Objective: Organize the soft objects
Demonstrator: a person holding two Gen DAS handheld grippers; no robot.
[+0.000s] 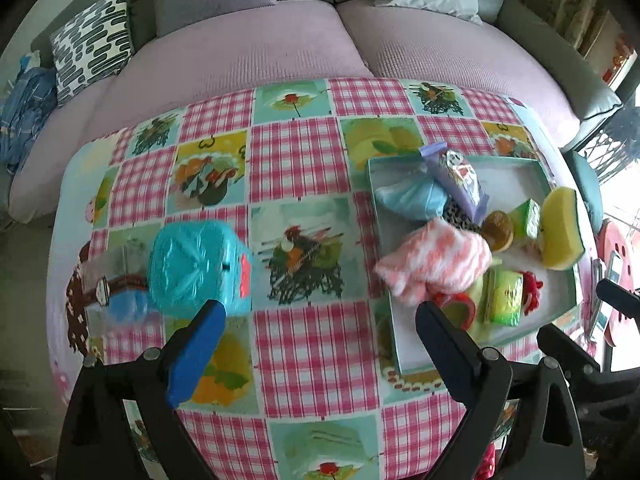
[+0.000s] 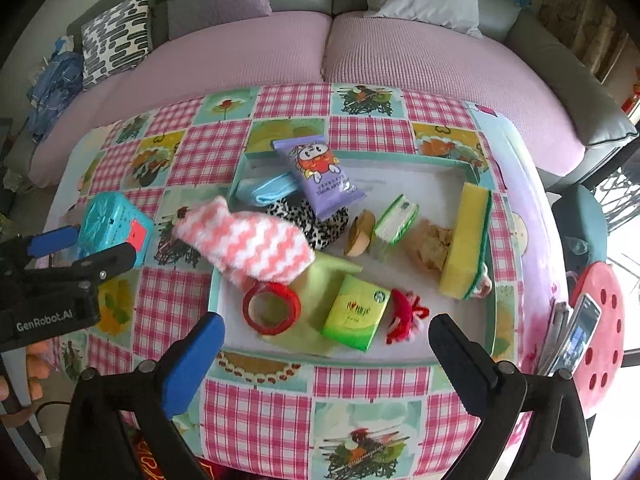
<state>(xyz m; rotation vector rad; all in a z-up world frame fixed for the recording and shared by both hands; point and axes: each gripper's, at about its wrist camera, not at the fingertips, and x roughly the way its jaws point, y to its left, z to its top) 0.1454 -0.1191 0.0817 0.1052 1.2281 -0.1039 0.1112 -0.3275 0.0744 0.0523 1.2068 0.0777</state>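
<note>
Both grippers hang above the table with nothing between their fingers. The left gripper (image 1: 320,320) stands spread wide over bare tablecloth (image 1: 312,360), between the blue box (image 1: 200,268) and the tray (image 1: 404,360). The right gripper (image 2: 326,344) is likewise spread wide, poised at the near rim of the tray (image 2: 320,360).

The soft goods lie heaped in the tray. A pink-and-white fuzzy sock (image 2: 256,244) drapes over the tray's left rim, partly out onto the cloth. Behind it lie a blue folded cloth (image 2: 266,192), a leopard-print fabric piece (image 2: 320,222) and a purple wipes packet (image 2: 320,176). A yellow sponge (image 2: 466,240) stands on edge at the right side. A green tissue pack (image 2: 356,312), a red tape roll (image 2: 272,308) and a red yarn piece (image 2: 404,316) sit nearest.

Judgement: the sock is light, limp and compressible; it should sag when lifted, so a pinch across its thick middle is advisable. The sponge should yield but hold shape; take it across the flat faces. The packets look slippery.

The tray's raised rim needs clearing. Open cloth lies left of the tray; the table's edges are close at front and right.
</note>
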